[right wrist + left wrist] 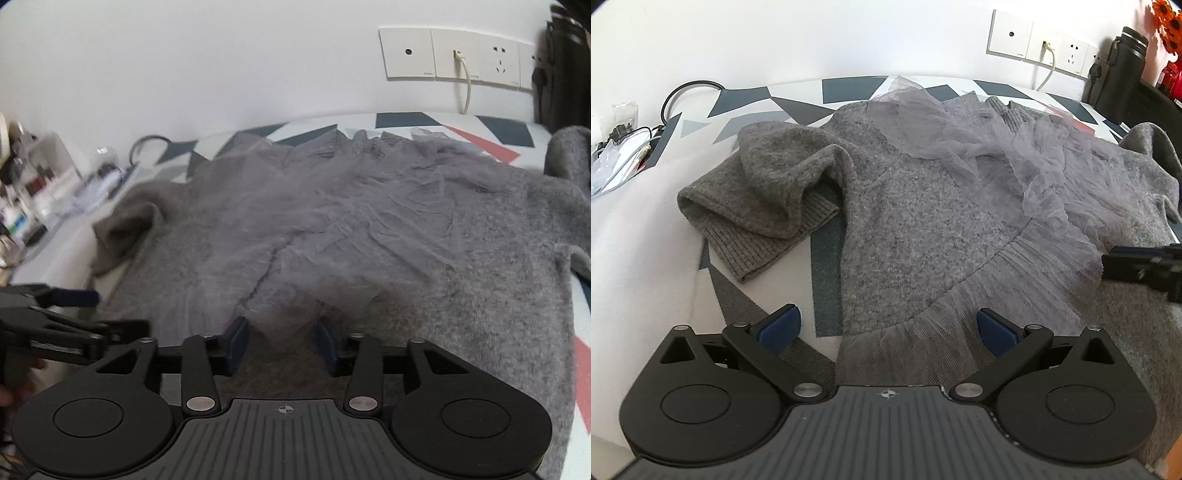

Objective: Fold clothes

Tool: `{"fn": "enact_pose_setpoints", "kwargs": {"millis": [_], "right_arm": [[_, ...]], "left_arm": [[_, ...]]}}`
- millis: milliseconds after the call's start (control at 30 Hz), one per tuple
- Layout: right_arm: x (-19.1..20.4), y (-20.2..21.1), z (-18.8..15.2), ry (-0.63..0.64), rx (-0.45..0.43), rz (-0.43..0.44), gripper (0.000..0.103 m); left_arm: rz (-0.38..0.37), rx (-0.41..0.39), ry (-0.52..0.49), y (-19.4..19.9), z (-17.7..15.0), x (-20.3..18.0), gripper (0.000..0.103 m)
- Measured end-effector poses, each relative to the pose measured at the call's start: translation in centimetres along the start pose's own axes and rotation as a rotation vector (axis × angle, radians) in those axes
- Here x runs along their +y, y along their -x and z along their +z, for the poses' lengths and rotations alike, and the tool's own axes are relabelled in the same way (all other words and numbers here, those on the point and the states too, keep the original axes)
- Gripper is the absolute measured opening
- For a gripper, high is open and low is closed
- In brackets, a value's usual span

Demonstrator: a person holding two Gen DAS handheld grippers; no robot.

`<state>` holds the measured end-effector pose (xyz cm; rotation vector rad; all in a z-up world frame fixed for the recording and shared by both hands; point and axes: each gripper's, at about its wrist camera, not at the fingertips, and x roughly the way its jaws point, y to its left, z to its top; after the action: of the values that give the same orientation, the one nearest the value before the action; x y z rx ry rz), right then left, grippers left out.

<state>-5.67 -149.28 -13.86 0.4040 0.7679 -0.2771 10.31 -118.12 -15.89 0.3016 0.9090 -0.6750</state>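
A grey knit sweater (pixel 916 206) lies spread on the bed, with one sleeve (pixel 757 206) folded at the left. A sheer grey tulle layer (pixel 979 136) is bunched across its upper part. My left gripper (pixel 888 328) hovers open and wide over the gathered tulle hem (pixel 979 295), gripping nothing. In the right wrist view, which is blurred, my right gripper (pixel 281 341) stands partly open over the sweater (pixel 461 258), and a raised fold of tulle (pixel 295 306) sits between its fingers. Each gripper shows in the other's view: the right gripper (pixel 1137 266) and the left gripper (pixel 85 314).
The bed cover (pixel 820 280) has a white, grey and dark blue geometric print. Cables and clutter (pixel 624 147) lie at the far left. Wall sockets (pixel 1045 48) with a plugged cord, a dark bottle (pixel 1119 70) and orange flowers (pixel 1169 22) are at the back right.
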Motion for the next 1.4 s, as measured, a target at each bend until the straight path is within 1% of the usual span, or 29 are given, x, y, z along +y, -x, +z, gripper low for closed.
{"fn": "enact_pose_setpoints", "kwargs": {"millis": [33, 67, 100, 133, 233, 300, 333, 367, 467, 533, 567, 600, 667, 733, 800, 900, 967, 1000, 1033, 1067, 1133, 1267, 1367, 1400], "right_arm": [[0.0, -0.1, 0.1, 0.003, -0.001, 0.001, 0.036], [0.0, -0.2, 0.1, 0.004, 0.002, 0.005, 0.029], [0.1, -0.3, 0.2, 0.005, 0.005, 0.008, 0.003], [0.1, -0.4, 0.3, 0.006, 0.008, 0.012, 0.001], [-0.7, 1.2, 0.6, -0.037, -0.021, 0.087, 0.001], [-0.8, 3.4, 0.6, -0.05, -0.067, 0.136, 0.001], [-0.8, 4.5, 0.5, -0.052, -0.097, 0.14, 0.001], [-1.0, 5.5, 0.4, -0.059, -0.123, 0.135, 0.001], [-2.2, 7.4, 0.4, -0.112, -0.175, 0.083, 0.0], [-3.3, 7.7, 0.2, -0.141, -0.177, 0.045, 0.001], [-3.7, 7.3, 0.0, -0.159, -0.16, 0.025, 0.001], [-4.2, 6.9, -0.1, -0.177, -0.139, 0.004, 0.004], [-4.9, 5.9, -0.4, -0.196, -0.108, -0.038, 0.015], [-5.3, 4.7, -0.4, -0.199, -0.112, -0.088, 0.036], [-5.8, 3.5, -0.3, -0.203, -0.121, -0.133, 0.04], [-6.5, 1.6, 0.5, -0.205, -0.132, -0.18, 0.042], [-7.0, 0.3, 1.1, -0.197, -0.112, -0.187, 0.037], [-7.3, 0.0, 1.3, -0.198, -0.095, -0.183, 0.02], [-7.6, -0.3, 1.5, -0.199, -0.079, -0.177, 0.0], [-7.8, -0.3, 1.5, -0.203, -0.071, -0.187, 0.001], [-8.5, 0.7, 1.5, -0.22, -0.101, -0.227, 0.0], [-10.6, 2.9, 1.4, -0.299, -0.153, -0.338, 0.0], [-11.8, 3.6, 1.8, -0.332, -0.17, -0.345, 0.0], [-11.9, 3.6, 2.0, -0.335, -0.171, -0.322, 0.001]], "left_arm": [[0.0, -0.001, 0.0, 0.0, -0.1, 0.0, 0.103], [0.0, -0.003, -0.001, 0.1, -0.1, 0.1, 0.103], [0.0, -0.005, -0.001, 0.1, -0.2, 0.1, 0.103], [0.0, -0.007, -0.002, 0.1, -0.2, 0.1, 0.103], [0.001, -0.012, -0.001, 0.1, -0.3, 0.1, 0.103], [-0.001, -0.016, -0.002, 0.1, -0.3, 0.1, 0.103], [-0.002, -0.017, -0.002, 0.1, -0.3, 0.2, 0.103], [-0.003, -0.019, -0.002, 0.1, -0.3, 0.2, 0.103], [-0.002, -0.021, 0.0, 0.1, -0.3, 0.2, 0.103], [-0.001, -0.021, 0.0, 0.1, -0.3, 0.2, 0.103], [-0.002, -0.022, 0.0, 0.1, -0.3, 0.2, 0.103], [-0.002, -0.022, -0.001, 0.1, -0.3, 0.2, 0.103], [-0.002, -0.022, -0.003, 0.1, -0.3, 0.2, 0.103], [-0.004, -0.023, -0.006, 0.1, -0.4, 0.2, 0.103], [-0.004, -0.024, -0.007, 0.2, -0.4, 0.2, 0.103], [-0.004, -0.022, -0.01, 0.2, -0.4, 0.2, 0.103], [-0.005, -0.019, -0.011, 0.2, -0.3, 0.2, 0.103], [-0.006, -0.017, -0.012, 0.2, -0.3, 0.2, 0.103], [-0.007, -0.015, -0.013, 0.2, -0.3, 0.2, 0.103], [-0.008, -0.013, -0.015, 0.2, -0.3, 0.2, 0.103], [-0.013, -0.013, -0.019, 0.2, -0.3, 0.3, 0.103], [-0.02, -0.019, -0.025, 0.3, -0.4, 0.5, 0.103], [-0.019, -0.022, -0.021, 0.3, -0.4, 0.5, 0.103], [-0.017, -0.023, -0.021, 0.3, -0.4, 0.4, 0.103]]}}
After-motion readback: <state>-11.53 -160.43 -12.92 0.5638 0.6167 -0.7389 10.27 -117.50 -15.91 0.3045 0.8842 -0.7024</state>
